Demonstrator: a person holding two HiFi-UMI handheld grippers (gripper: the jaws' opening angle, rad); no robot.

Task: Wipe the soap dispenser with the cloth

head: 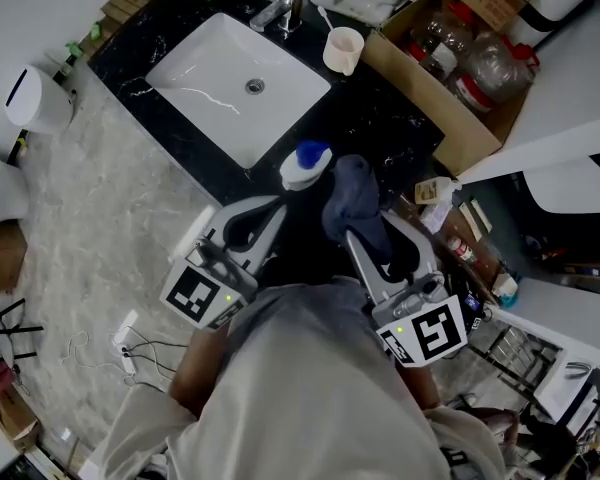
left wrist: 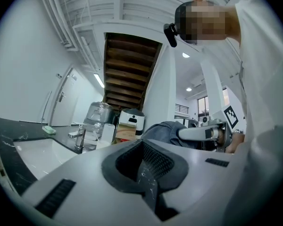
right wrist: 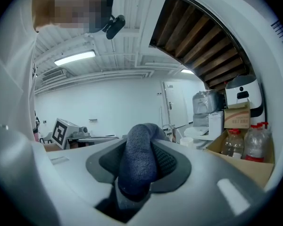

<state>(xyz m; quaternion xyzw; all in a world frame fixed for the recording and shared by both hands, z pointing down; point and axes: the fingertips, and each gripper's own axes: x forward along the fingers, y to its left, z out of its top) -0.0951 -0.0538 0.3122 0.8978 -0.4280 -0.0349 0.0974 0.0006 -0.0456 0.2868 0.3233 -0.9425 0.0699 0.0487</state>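
Head view: white, blue-capped soap dispenser (head: 305,165) stands at the black stone counter (head: 380,113) edge, dark blue cloth (head: 352,196) just beside it. Left gripper view: left gripper (left wrist: 148,175) jaws pressed together, empty. Right gripper view: right gripper (right wrist: 134,185) pinches the cloth (right wrist: 139,157); wiping judged not yet complete.

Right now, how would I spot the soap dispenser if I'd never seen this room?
Start at the white sink set in the black counter. At the sink's corner nearest the person is the soap dispenser, next to the dark blue cloth. It alone is a white bottle with a blue top; the cup by the tap is plain cream.
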